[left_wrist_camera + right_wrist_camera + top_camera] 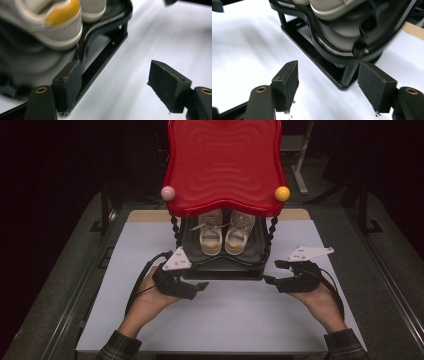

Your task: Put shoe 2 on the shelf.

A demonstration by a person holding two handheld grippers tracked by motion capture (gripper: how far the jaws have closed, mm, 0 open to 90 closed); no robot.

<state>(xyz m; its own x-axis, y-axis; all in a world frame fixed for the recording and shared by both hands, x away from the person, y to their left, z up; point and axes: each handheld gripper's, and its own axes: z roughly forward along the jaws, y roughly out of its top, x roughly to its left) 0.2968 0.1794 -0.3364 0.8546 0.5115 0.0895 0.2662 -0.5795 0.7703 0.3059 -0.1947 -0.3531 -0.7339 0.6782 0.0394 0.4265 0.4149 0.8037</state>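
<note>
One two-tier rack [222,265], its wavy red top shelf above a black lower one, stands mid-table on white paper [225,315] and holds two cream sneakers [224,232]. The left gripper [197,287] and right gripper [272,272] flank its base, both wide and empty.

A dark recording lab: a white-covered table [225,320] amid black stands [300,165] and unlit surroundings.
</note>
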